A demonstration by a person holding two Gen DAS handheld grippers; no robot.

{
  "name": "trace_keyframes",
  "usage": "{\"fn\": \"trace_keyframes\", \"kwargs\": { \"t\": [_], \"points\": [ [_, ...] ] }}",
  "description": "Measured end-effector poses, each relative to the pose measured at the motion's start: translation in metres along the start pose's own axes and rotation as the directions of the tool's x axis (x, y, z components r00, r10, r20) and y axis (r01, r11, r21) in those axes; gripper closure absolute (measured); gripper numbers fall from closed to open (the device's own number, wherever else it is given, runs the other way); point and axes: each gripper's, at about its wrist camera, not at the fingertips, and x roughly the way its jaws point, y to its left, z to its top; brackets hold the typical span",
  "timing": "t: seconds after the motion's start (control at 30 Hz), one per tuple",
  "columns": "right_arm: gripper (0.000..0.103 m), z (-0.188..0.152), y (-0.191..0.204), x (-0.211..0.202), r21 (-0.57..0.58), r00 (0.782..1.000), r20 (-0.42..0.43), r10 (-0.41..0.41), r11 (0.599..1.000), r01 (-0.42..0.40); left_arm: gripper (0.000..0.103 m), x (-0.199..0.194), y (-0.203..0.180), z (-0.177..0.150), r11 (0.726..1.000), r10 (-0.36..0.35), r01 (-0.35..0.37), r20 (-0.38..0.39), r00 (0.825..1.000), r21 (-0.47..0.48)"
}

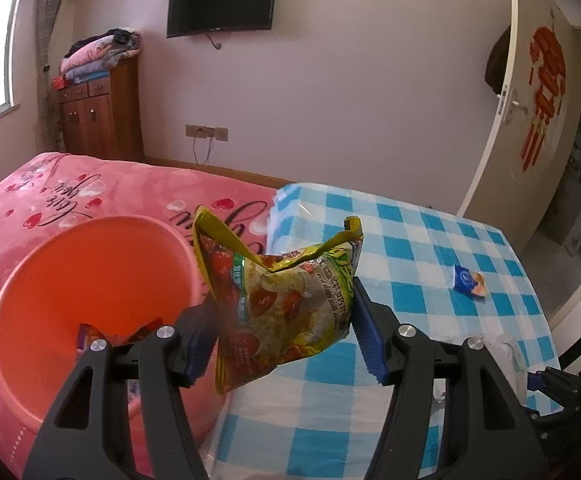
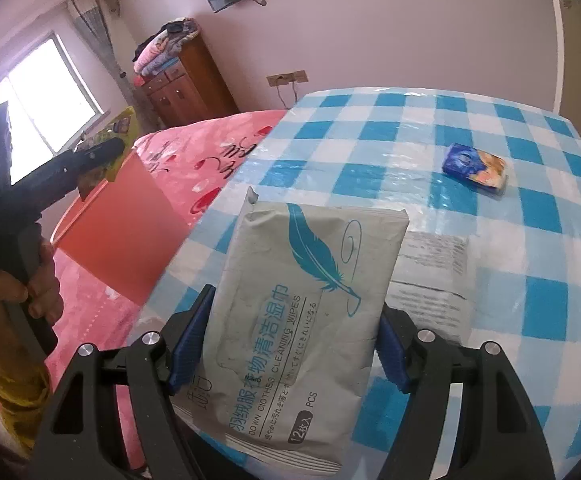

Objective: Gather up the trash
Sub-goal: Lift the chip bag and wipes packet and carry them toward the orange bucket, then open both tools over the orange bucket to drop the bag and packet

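Note:
My left gripper is shut on a crumpled yellow-green snack bag, which hangs above the table edge beside an orange basin. A red wrapper lies inside the basin. My right gripper is shut on a grey wet-wipes pack with a blue feather print, held above the blue-checked table. A small blue packet lies flat on the table's far right. In the right wrist view a hand holds the left gripper, with the snack bag in it, over the basin.
The basin rests on a pink bed cover that adjoins the table's left side. A printed white sheet lies on the table just behind the wipes pack. A wooden cabinet, a wall television and an open door stand farther back.

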Motion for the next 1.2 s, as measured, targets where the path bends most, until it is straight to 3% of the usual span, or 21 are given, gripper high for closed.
{"fn": "trace_keyframes", "kwargs": {
  "t": [0.43, 0.9, 1.2],
  "points": [
    [0.031, 0.039, 0.036, 0.016, -0.032, 0.996, -0.009, 0.089, 0.996, -0.089, 0.041, -0.024, 0.048, 0.013, 0.995, 0.093, -0.090, 0.064, 0.994, -0.041],
    [0.031, 0.094, 0.122, 0.041, -0.154, 0.972, -0.014, 0.235, 0.960, -0.235, 0.041, -0.029, 0.108, 0.009, 0.974, 0.210, -0.203, 0.062, 0.976, -0.100],
    [0.031, 0.126, 0.178, 0.063, -0.252, 0.957, -0.021, 0.289, 0.925, -0.285, 0.041, -0.022, 0.134, 0.008, 0.960, 0.257, -0.250, 0.042, 0.966, -0.124]
  ]
}}
